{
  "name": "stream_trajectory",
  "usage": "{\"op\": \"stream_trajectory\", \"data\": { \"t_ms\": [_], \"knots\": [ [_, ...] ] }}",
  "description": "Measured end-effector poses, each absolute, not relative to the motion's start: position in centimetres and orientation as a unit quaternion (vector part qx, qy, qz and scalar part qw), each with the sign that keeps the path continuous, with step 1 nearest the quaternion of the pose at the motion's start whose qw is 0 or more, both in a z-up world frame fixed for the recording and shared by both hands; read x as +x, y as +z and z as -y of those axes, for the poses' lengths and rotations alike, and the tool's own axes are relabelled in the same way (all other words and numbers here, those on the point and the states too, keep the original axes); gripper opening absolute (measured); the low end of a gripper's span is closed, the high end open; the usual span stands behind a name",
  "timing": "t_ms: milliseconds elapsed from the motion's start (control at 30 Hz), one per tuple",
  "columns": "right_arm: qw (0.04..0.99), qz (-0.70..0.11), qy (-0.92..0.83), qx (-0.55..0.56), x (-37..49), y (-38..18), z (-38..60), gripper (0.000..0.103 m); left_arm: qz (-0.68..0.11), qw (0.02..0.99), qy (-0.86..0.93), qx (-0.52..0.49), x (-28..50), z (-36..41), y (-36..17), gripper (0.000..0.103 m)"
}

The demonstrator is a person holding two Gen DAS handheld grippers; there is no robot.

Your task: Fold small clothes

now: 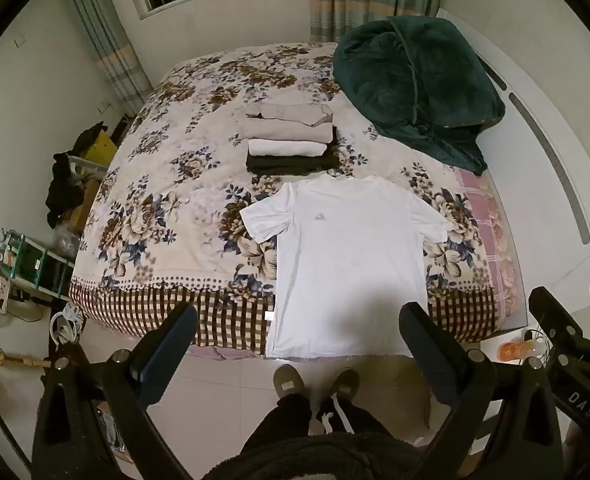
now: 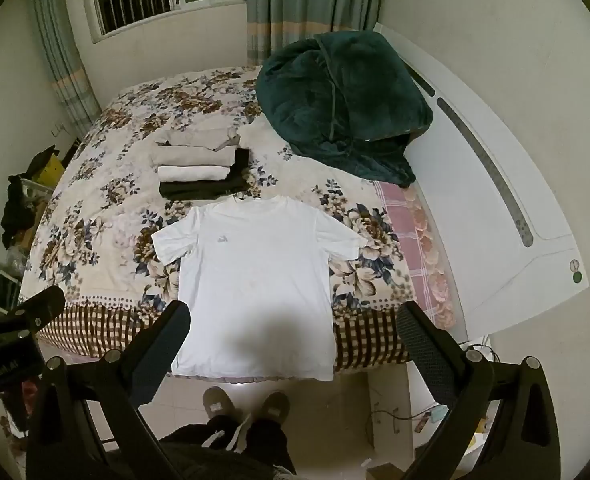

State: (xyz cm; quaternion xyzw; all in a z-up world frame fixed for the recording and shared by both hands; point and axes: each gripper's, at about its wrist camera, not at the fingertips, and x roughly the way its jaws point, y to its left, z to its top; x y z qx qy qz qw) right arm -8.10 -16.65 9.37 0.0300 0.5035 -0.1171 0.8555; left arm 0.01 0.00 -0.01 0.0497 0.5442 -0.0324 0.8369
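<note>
At the bed's [image 1: 167, 208] near edge, a white T-shirt [image 1: 347, 264] overhangs; both tongs [image 1: 299, 332] [image 2: 295, 332] hover spread, empty.

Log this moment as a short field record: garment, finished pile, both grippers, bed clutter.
garment: white T-shirt spread flat, unfolded, hem over the bed edge
finished pile: folded clothes beyond the collar
left gripper: open, above the shirt hem, holding nothing
right gripper: open, holding nothing
bed clutter: green blanket bunched by the headboard
</note>
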Motion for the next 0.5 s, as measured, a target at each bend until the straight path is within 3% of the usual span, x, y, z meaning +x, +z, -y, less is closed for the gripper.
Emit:
{"op": "stream_trajectory", "data": {
  "t_ms": [500],
  "knots": [
    [0.857, -0.501, -0.117, 0.030, -8.00, 9.85, 15.92, 0.103, -0.541, 0.839, -0.031, 0.050, 0.05, 0.09, 0.00, 0.103]
  ]
}}
